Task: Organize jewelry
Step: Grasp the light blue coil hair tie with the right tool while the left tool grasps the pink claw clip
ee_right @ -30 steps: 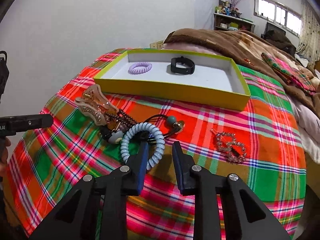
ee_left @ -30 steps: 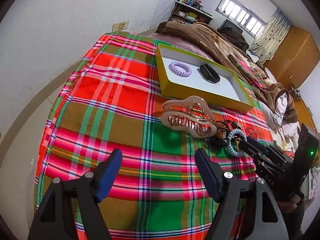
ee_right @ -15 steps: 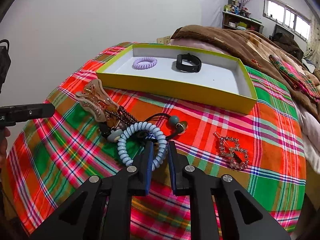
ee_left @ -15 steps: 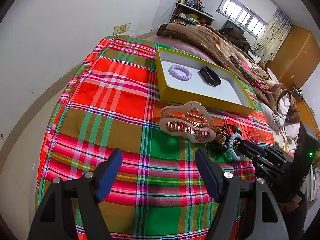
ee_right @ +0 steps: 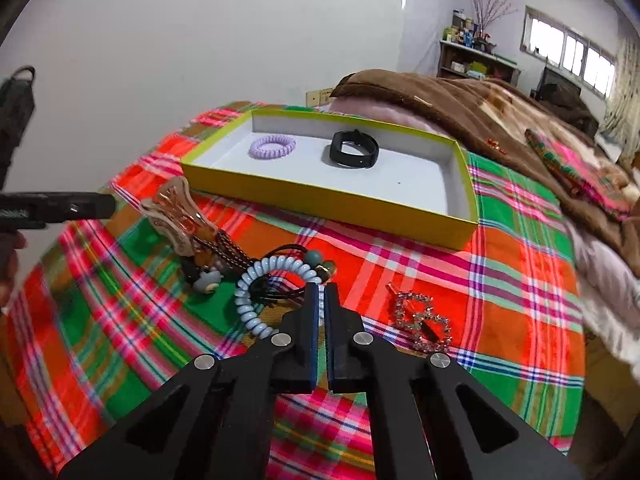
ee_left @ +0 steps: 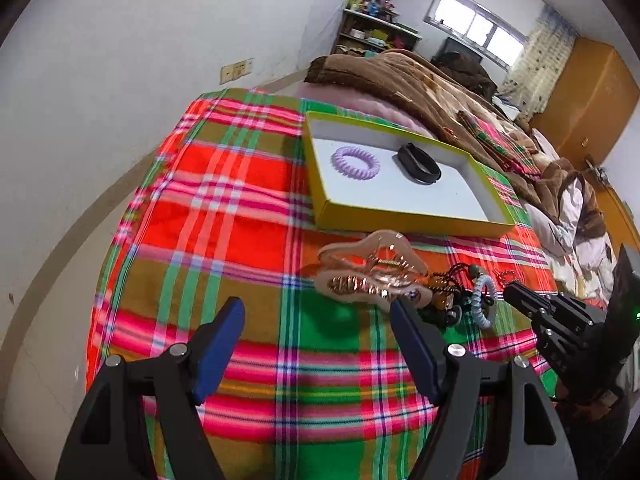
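Right tongs [ee_right: 323, 292] look pinched on the blue coil tie [ee_right: 260, 284] just in front of the yellow box [ee_right: 332, 204], left tongs [ee_left: 316, 344] wide and idle, so I'd lift slow since black cords [ee_right: 280, 280] tangle through it.

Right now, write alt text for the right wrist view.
The right gripper is shut on a pale blue coil hair tie lying on a plaid cloth. Behind, a yellow box holds a purple coil tie and a black band.
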`<state>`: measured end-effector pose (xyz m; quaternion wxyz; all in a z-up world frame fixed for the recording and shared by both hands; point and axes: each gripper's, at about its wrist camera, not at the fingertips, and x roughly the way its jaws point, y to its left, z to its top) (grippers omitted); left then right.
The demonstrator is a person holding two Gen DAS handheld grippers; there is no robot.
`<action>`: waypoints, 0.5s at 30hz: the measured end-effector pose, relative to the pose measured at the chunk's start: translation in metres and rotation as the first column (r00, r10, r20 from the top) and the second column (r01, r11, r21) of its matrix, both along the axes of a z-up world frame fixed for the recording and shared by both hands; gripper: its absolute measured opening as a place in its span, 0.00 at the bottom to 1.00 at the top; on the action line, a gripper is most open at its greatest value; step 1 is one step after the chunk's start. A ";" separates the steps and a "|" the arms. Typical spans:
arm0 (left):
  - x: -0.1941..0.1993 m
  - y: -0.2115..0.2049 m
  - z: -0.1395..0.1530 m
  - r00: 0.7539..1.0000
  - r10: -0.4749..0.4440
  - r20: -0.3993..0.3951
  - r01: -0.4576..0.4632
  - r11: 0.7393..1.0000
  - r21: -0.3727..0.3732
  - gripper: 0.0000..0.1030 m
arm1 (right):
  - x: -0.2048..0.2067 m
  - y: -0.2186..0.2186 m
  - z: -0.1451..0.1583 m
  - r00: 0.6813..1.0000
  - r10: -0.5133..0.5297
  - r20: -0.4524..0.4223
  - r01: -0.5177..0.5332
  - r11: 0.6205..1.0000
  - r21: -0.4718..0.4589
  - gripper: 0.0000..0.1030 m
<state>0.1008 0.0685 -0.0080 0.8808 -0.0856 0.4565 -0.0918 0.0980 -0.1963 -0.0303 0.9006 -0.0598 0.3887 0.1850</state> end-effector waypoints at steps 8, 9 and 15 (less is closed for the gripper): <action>0.014 -0.019 0.007 0.992 -0.120 0.041 0.115 0.988 0.100 0.74 | 0.000 -0.009 -0.002 1.000 0.004 -0.019 -0.003 0.999 0.051 0.01; 0.016 -0.021 0.008 0.988 -0.148 0.047 0.143 0.985 0.101 0.74 | 0.004 -0.010 -0.004 0.999 0.017 -0.046 -0.014 0.998 0.066 0.02; 0.022 -0.036 0.009 0.966 -0.253 0.043 0.242 0.954 0.174 0.74 | 0.012 -0.004 -0.015 0.992 0.057 -0.111 -0.050 0.997 0.066 0.40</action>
